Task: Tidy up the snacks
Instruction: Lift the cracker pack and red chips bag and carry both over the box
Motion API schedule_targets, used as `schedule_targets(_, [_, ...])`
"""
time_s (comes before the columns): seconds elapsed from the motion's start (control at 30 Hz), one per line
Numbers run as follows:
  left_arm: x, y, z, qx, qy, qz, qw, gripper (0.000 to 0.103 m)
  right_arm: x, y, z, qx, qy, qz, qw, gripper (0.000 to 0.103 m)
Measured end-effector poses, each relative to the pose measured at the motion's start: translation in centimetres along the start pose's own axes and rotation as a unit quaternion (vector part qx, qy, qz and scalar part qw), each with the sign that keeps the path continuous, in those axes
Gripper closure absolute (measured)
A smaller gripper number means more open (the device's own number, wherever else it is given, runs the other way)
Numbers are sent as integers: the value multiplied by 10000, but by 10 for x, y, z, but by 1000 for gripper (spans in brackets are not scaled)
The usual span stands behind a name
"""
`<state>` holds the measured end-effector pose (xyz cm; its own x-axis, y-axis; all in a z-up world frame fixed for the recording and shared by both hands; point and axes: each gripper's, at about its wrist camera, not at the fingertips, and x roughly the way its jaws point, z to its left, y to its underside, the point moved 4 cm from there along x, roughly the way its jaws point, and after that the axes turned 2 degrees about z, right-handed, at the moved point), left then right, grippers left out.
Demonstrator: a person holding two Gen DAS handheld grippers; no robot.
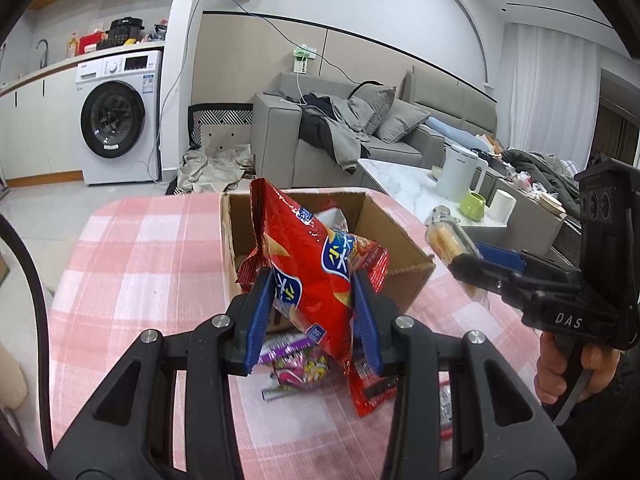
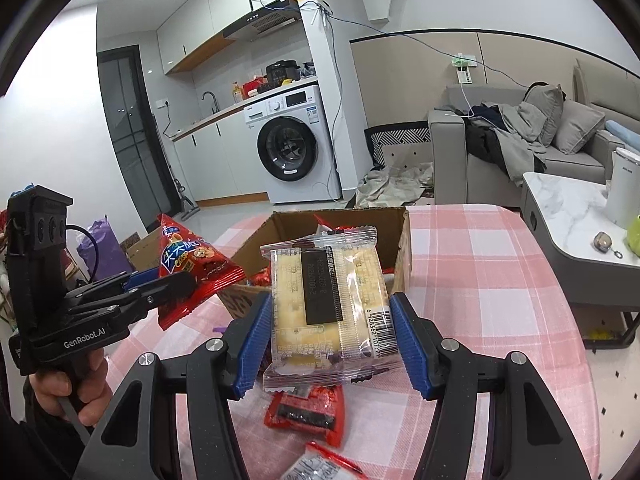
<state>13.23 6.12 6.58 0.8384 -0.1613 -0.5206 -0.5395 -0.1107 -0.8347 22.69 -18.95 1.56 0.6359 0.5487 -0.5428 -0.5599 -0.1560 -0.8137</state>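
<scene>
My left gripper (image 1: 314, 308) is shut on a red chip bag (image 1: 316, 264), held upright above the pink checked tablecloth, just in front of the open cardboard box (image 1: 400, 236). In the right wrist view the same red chip bag (image 2: 192, 268) hangs in the left gripper (image 2: 176, 280) at the left. My right gripper (image 2: 330, 328) is shut on a clear pack of pale crackers (image 2: 328, 300), lifted in front of the cardboard box (image 2: 402, 248). In the left wrist view the cracker pack (image 1: 448, 244) shows at the right in the right gripper (image 1: 468, 264).
Loose snack packets lie on the tablecloth below the grippers: a purple one (image 1: 292, 364) and red ones (image 2: 308, 412). A white side table (image 2: 572, 216) with a kettle (image 1: 460, 176) and green mug (image 1: 472, 204) stands to the right. Sofa and washing machine are behind.
</scene>
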Motion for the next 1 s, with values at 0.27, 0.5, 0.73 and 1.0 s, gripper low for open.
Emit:
schedule_targets(0.27, [17,-28,7,54,-180,-99,9998,67,18,-18,1,103,-29,-33,9999,43])
schedule_targets(0.5, [54,-40,20,-62,-288,-15,9996,67,34,-31,-1,171,20,-63,9998,43])
schedule_targets(0.73, [81,-43,32,-63,-509,65,9987,67,50,-37,-5,365,-42,20,9993,43])
schedule_targets(1.0, [104,-45,32,59,-608,109,9981,67,68,-42,-8,451,-123,35,9989,43])
